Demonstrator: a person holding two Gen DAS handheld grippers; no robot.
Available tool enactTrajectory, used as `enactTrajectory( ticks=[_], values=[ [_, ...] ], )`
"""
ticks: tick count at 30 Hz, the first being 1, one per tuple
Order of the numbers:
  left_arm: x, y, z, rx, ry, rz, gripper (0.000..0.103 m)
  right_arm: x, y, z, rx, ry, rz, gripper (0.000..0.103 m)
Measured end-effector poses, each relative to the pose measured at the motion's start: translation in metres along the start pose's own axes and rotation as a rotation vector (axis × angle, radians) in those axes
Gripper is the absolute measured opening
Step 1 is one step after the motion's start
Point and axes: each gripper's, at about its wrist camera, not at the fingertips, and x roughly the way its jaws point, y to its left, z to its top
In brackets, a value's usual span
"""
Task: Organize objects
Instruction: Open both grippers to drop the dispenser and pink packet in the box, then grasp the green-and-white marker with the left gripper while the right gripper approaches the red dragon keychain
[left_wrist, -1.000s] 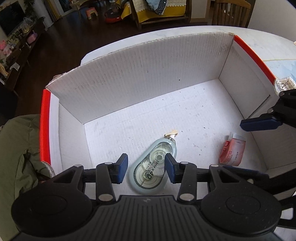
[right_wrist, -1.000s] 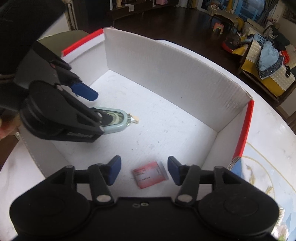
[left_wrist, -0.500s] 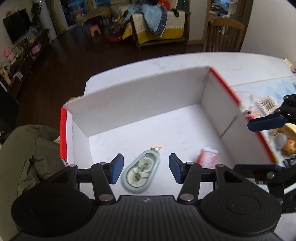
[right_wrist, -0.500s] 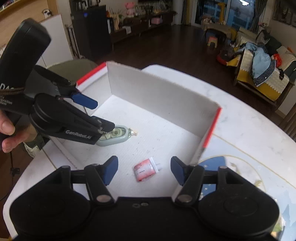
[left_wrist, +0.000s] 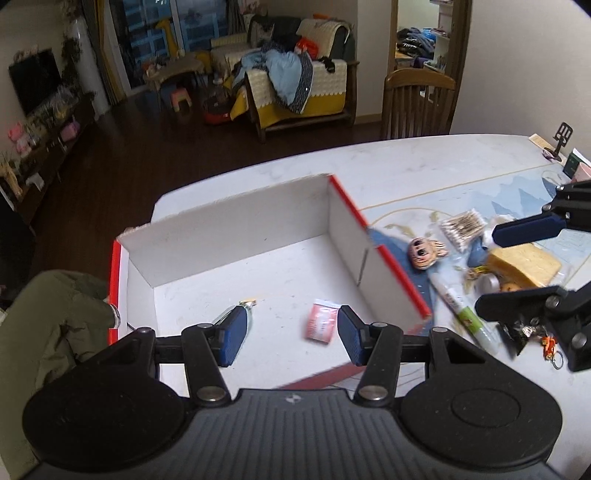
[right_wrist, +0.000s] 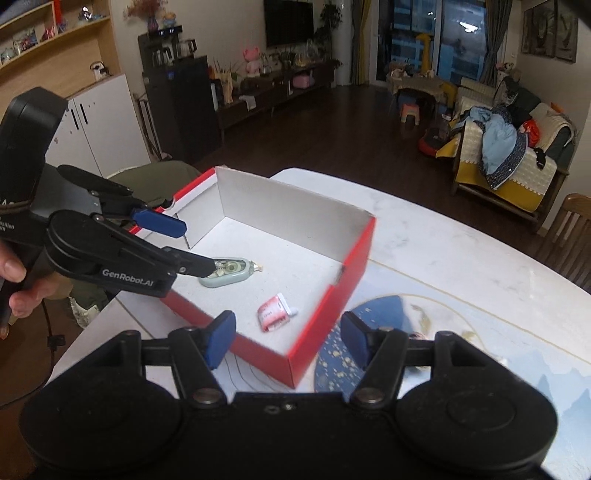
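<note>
Red box (right_wrist: 325, 295) w/ white inside, open top, sits on white table, near its corner. Two items lie flat on box floor, well apart. Pale green correction tape (right_wrist: 227, 271), oval, clear window showing reels, tip pointing toward far wall; left side of floor. Small pink-red packet (right_wrist: 273, 312) w/ white end, slightly tilted, nearer the right wall. Rest of box floor bare. Outside box, right of it on blue mat: cotton swabs bag (left_wrist: 463, 229), cartoon face toy (left_wrist: 424, 253), white-green tube (left_wrist: 458, 304), yellow sponge (left_wrist: 524, 266), keyring clutter (left_wrist: 535, 332), all clustered close together, some touching.
</note>
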Motion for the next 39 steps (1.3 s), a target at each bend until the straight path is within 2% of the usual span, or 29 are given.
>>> enactTrajectory(
  ticks=[3, 10, 13, 17, 22, 23, 24, 25, 32, 34, 36, 39],
  values=[
    [-0.015, -0.019, -0.002, 0.017, -0.027, 0.014, 0.061, -0.018, -0.006, -0.011, 0.006, -0.024, -0.002, 0.063],
    [-0.036, -0.068, -0.012, 0.039, -0.055, -0.012, 0.062, -0.056, -0.022, -0.043, 0.005, -0.062, -0.025, 0.065],
    [-0.037, -0.092, -0.019, 0.054, -0.060, -0.007, 0.066, -0.070, -0.032, -0.061, 0.014, -0.072, -0.051, 0.078],
    [-0.029, -0.122, -0.030, 0.058, -0.046, -0.023, 0.066, -0.080, -0.047, -0.083, 0.049, -0.062, -0.078, 0.081],
    [-0.014, -0.156, -0.043, 0.049, -0.020, -0.037, 0.066, -0.081, -0.062, -0.117, 0.083, -0.032, -0.127, 0.089],
    [-0.011, -0.162, -0.044, 0.049, -0.015, -0.039, 0.070, -0.081, -0.065, -0.124, 0.089, -0.025, -0.139, 0.090],
    [-0.007, -0.167, -0.046, 0.048, -0.011, -0.039, 0.078, -0.081, -0.068, -0.131, 0.092, -0.020, -0.150, 0.091],
    [-0.004, -0.172, -0.047, 0.044, -0.012, -0.037, 0.080, -0.081, -0.071, -0.138, 0.098, -0.013, -0.162, 0.095],
    [0.024, -0.196, -0.053, 0.020, 0.026, -0.029, 0.080, -0.071, -0.084, -0.182, 0.119, 0.041, -0.208, 0.097],
    [0.034, -0.198, -0.054, 0.006, 0.041, -0.032, 0.087, -0.064, -0.086, -0.192, 0.123, 0.061, -0.219, 0.097],
    [0.044, -0.198, -0.054, -0.026, 0.057, -0.041, 0.100, -0.056, -0.088, -0.201, 0.133, 0.082, -0.225, 0.097],
    [0.056, -0.201, -0.055, -0.057, 0.066, -0.049, 0.101, -0.045, -0.092, -0.213, 0.136, 0.100, -0.230, 0.097]
  ],
)
